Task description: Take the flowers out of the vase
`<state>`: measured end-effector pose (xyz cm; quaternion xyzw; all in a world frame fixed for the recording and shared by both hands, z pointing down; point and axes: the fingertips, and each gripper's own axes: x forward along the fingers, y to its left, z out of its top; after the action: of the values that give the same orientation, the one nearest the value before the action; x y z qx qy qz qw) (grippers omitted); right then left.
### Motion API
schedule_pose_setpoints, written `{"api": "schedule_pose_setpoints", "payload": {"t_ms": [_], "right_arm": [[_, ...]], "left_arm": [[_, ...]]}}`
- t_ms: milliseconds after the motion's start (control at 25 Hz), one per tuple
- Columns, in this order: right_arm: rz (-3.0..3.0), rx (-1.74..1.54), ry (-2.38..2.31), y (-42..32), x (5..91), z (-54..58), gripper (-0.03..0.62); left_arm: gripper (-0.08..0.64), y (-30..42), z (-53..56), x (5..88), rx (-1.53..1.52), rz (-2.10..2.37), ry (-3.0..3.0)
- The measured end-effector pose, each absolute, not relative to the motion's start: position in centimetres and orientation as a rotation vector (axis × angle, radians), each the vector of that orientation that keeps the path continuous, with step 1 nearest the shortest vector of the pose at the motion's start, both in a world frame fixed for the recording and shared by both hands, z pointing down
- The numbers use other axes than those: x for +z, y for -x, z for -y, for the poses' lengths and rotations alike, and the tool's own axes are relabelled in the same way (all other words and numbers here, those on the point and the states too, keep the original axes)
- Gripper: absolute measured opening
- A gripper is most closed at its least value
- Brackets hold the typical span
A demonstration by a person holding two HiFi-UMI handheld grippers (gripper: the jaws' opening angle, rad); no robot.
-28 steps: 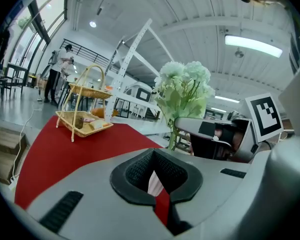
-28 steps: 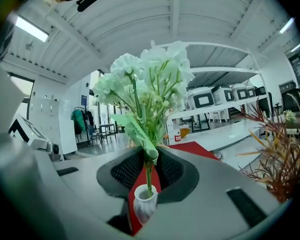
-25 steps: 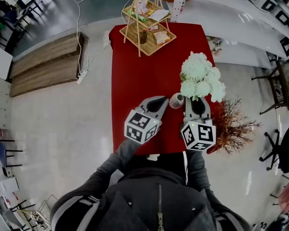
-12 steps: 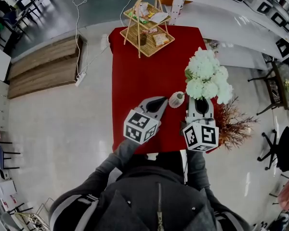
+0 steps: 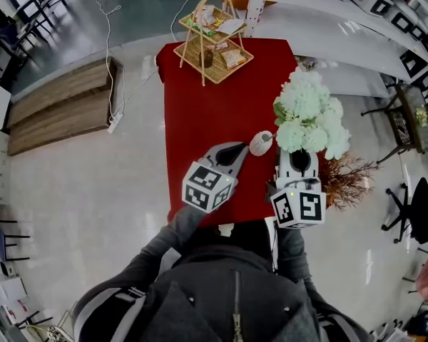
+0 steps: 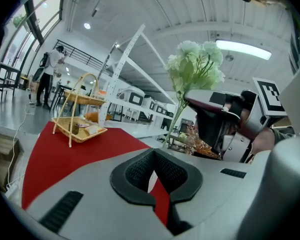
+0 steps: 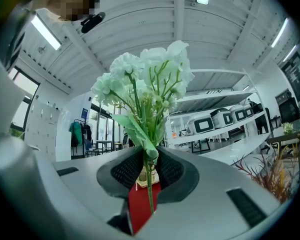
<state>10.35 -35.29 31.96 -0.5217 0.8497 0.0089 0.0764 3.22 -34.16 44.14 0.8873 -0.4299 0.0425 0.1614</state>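
Note:
My right gripper [image 5: 299, 152] [image 7: 149, 156] is shut on the green stems of a bunch of white flowers [image 5: 310, 112] [image 7: 145, 84], held up over the right side of the red table [image 5: 207, 98]. The cut stem end hangs free below the pads. Left of the bunch, a small white vase [image 5: 260, 144] [image 7: 139, 176] stands on the cloth with no stems in its mouth. My left gripper [image 5: 244, 148] [image 6: 152, 156] lies low with its tips together right beside the vase; whether they touch it is unclear. The left gripper view shows the flowers [image 6: 195, 64] and the right gripper beyond.
A two-tier wicker basket [image 5: 212, 38] [image 6: 79, 126] with small packets stands at the table's far end. Dried reddish branches [image 5: 346, 179] [image 7: 280, 169] spread off the table's right edge near my right gripper. White shelving [image 5: 328, 27] runs behind. A person [image 6: 52, 66] stands far off.
My right gripper has risen with the flowers, which now look larger and sit higher and further right, away from the vase. The left gripper has stayed by the vase.

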Motion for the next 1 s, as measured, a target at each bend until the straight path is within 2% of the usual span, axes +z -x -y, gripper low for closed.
{"api": "schedule_pose_setpoints", "payload": {"t_ms": [320,1000], "right_arm": [[-2.526,-0.034,1.615,-10.0,33.3,32.6,0.072],[-2.541,-0.298,1.743,-9.2,42.3,28.1,0.072]], "left_arm": [[0.009,-3.3,32.7,44.6,0.137,1.161,-2.560],[0.009,-3.1,30.2,47.2,0.199,1.053,-2.537]]}}
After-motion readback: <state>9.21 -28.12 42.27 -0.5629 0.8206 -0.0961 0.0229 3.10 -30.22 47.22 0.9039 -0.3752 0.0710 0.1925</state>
